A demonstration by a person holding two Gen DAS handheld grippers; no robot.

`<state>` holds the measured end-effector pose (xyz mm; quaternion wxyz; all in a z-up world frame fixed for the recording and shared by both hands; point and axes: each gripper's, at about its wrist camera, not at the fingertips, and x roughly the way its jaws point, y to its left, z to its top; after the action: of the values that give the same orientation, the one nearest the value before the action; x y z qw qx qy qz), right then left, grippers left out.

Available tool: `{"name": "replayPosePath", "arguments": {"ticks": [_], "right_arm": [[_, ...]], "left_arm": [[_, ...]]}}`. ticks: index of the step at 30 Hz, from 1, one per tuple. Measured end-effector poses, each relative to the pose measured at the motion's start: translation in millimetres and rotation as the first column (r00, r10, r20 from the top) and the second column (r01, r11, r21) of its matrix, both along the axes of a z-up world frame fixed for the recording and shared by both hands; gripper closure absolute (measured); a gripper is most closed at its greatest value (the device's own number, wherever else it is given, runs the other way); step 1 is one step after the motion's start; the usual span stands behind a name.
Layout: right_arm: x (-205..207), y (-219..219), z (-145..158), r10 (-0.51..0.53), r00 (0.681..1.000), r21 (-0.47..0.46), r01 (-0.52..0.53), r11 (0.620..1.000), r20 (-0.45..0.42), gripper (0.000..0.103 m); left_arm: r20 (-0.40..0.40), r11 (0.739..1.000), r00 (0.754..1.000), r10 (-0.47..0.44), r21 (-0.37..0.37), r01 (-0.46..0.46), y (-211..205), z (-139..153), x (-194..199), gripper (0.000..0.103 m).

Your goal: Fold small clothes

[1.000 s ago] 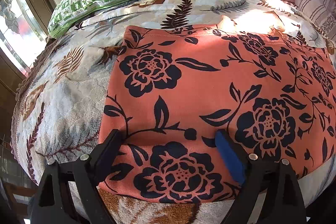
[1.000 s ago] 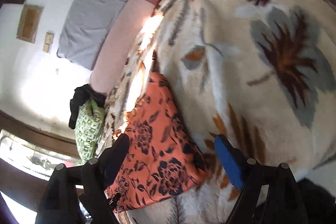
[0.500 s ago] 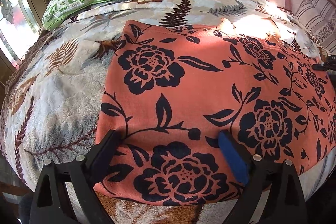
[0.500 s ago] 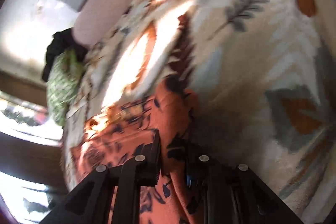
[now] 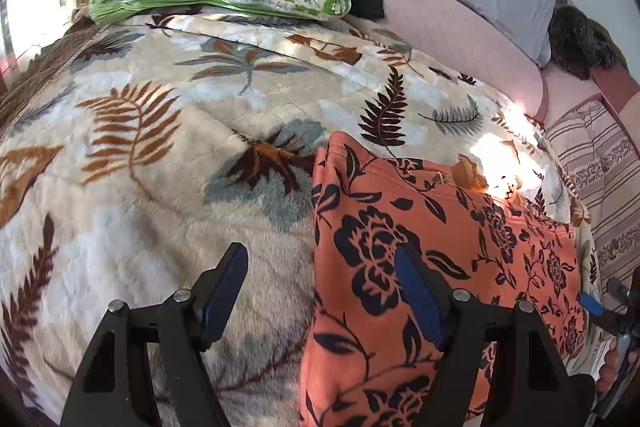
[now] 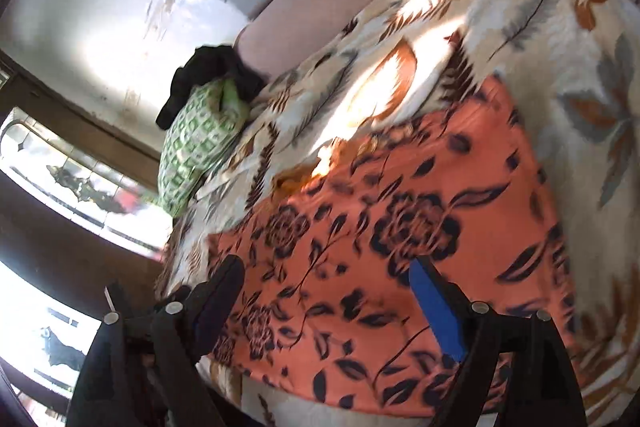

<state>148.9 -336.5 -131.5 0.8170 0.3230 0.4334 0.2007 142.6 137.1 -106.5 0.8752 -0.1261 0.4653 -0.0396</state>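
Orange garment (image 5: pixel 440 235) lies flat; blanket (image 5: pixel 160 155) bare leftward.

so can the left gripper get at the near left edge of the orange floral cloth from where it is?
Probably yes. The left gripper hangs just above that edge of the orange floral cloth, jaws closing with nothing held, one finger over the blanket, the other over the cloth. Nothing is in the way.

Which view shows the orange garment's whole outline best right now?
The right wrist view: the orange floral garment lies nearly whole on the blanket, though blurred. The left wrist view is sharper, but its finger covers part and the bottom is cropped.
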Motion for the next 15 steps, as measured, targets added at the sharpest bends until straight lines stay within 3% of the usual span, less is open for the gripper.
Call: {"name": "replayPosePath", "arguments": {"ticks": [2,3,4,5,6,8,11,14,15], "right_arm": [[-4,21,-23,0.030,0.998,-0.029,-0.032,0.999,-0.054,0.016],[-8,27,-37,0.028,0.996,-0.043,-0.031,0.999,-0.084,0.016],[-9,31,-48,0.025,0.995,-0.037,-0.029,0.999,-0.099,0.016],[-12,32,-52,0.019,0.996,-0.038,-0.022,0.999,-0.083,0.016],[-11,33,-52,0.022,0.998,-0.045,-0.025,0.999,-0.063,0.016],[-8,34,-53,0.039,0.997,-0.045,-0.042,0.998,-0.066,0.016],[-9,28,-56,0.034,0.997,-0.009,-0.035,0.999,-0.073,0.016],[-12,23,-59,0.040,0.998,0.020,-0.039,0.999,-0.048,0.016],[-13,22,-60,0.035,0.999,0.033,-0.034,0.999,-0.041,0.016]], "left_arm": [[-0.023,0.999,0.999,-0.035,0.024,0.036,-4,-5,23,0.027],[-0.032,0.998,0.998,-0.053,0.030,0.054,-7,-7,36,0.031],[-0.039,0.997,0.997,-0.064,0.036,0.065,-10,-8,49,0.042],[-0.060,0.994,0.995,-0.073,0.073,0.078,-13,-9,61,0.075],[-0.108,0.984,0.992,-0.062,0.158,0.079,-17,-16,76,0.098],[-0.189,0.950,0.981,0.036,0.313,0.025,-8,-47,100,0.100],[-0.146,0.949,0.987,0.067,0.316,-0.018,-8,-41,98,0.101],[-0.114,0.954,0.993,0.007,0.297,0.028,-19,-24,78,0.101],[-0.092,0.959,0.996,-0.005,0.282,0.031,-21,-16,69,0.095]]}}
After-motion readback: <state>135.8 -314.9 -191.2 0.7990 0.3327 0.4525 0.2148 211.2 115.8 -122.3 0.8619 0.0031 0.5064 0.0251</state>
